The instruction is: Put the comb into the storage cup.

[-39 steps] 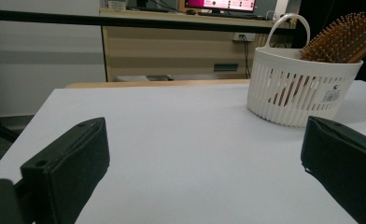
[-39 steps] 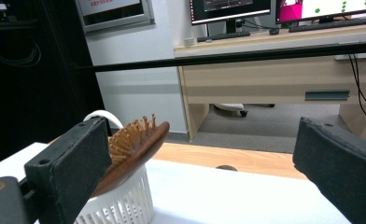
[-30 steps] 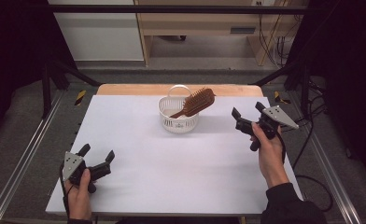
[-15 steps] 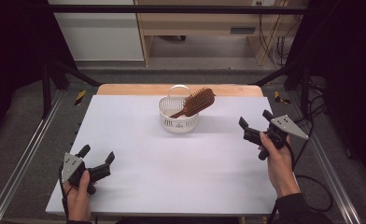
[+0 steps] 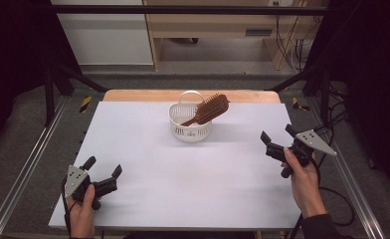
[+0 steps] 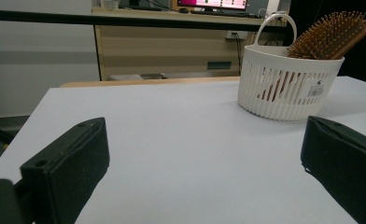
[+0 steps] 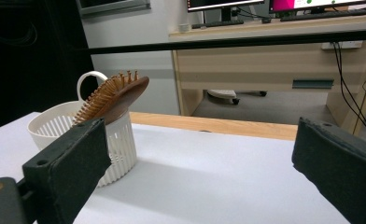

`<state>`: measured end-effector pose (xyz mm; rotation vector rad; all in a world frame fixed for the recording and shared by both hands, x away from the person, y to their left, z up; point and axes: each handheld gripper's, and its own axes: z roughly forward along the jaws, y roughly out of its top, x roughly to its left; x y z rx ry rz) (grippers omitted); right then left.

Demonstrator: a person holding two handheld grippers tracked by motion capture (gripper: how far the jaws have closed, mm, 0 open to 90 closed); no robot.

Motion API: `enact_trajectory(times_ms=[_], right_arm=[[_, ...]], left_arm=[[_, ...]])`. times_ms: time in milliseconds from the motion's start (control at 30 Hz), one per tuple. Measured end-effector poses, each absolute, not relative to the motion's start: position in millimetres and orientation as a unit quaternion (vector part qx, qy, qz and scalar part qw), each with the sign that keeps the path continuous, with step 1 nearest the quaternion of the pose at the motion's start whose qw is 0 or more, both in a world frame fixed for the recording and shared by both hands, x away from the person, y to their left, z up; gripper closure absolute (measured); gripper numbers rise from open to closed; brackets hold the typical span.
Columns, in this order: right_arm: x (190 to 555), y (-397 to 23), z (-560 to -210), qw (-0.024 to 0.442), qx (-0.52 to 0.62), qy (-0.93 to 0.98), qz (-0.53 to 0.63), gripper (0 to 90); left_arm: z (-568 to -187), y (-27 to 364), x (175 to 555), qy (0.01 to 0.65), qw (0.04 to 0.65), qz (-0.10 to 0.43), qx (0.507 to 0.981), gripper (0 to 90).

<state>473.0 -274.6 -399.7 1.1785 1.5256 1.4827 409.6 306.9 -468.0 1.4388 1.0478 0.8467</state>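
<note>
White table (image 5: 183, 189) lies bare around our two grippers, with a desk and floor beyond its far edge. Ahead of both, near that edge, we see the basket (image 5: 190, 130) holding the brush (image 5: 209, 109), whose bristled head leans out over the rim. Our left gripper (image 5: 103, 174) and right gripper (image 5: 277, 139) hold nothing, jaws spread wide, each well apart from the basket.

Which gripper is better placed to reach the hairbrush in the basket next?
Right, probably. The right gripper sits open nearer the basket, and the hairbrush head leans over the rim on its side. The left gripper, also open, rests at the table's near corner, farther off.
</note>
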Motion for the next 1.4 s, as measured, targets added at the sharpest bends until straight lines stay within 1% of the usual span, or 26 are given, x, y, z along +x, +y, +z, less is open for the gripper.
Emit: enact_trajectory(times_ms=[300,733,1033,1400], right_arm=[[462.2,-281.6,-407.3,0.357,0.444,0.596,0.566,4.1],[437.0,-297.2,-419.2,0.370,0.431,0.603,0.561,4.0],[424.6,-298.7,-431.7,0.372,0.427,0.608,0.556,4.0],[413.5,-292.6,-448.3,0.359,0.414,0.623,0.559,4.6]], left_arm=[[-466.2,310.0,398.9,0.436,0.556,0.355,0.612,1.3],[-465.3,310.1,390.7,0.425,0.560,0.347,0.621,1.2],[-464.4,312.3,381.8,0.422,0.570,0.332,0.622,1.1],[-465.2,314.6,377.8,0.418,0.572,0.326,0.626,1.2]])
